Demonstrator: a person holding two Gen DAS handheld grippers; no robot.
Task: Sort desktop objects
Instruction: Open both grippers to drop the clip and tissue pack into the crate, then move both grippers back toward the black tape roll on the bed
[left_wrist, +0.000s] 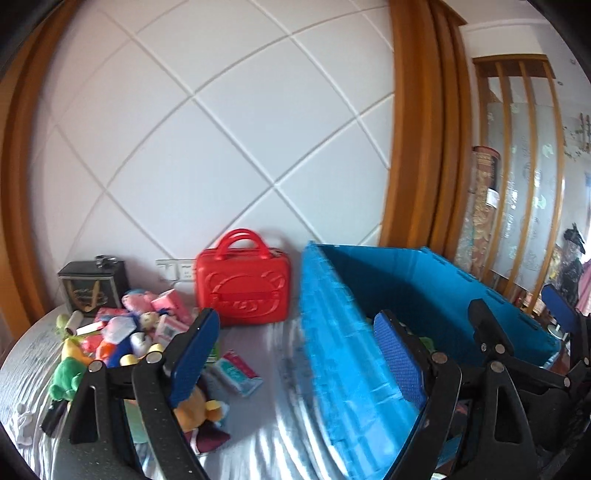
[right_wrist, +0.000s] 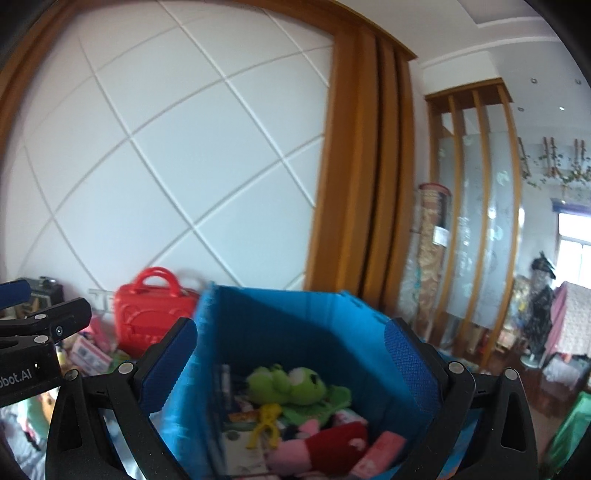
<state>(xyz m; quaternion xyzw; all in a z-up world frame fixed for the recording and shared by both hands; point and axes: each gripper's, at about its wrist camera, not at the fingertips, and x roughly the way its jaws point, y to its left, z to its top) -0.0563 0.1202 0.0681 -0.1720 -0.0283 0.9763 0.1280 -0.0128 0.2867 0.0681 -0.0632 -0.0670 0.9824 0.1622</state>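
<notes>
Overhead, we see the left claw wide and empty, angled slightly down beside the blue crate; right claw wide, empty, nearly level over its toys; loose toys left on bench.

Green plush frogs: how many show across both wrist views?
2. One green plush frog lies inside the blue crate; another lies on the table at the pile's left edge. Others may be buried.

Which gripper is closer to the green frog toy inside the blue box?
Right. The right gripper hangs open over the blue box, the green frog just beyond its fingers. The left gripper straddles the box's near wall, partly over the table.
</notes>
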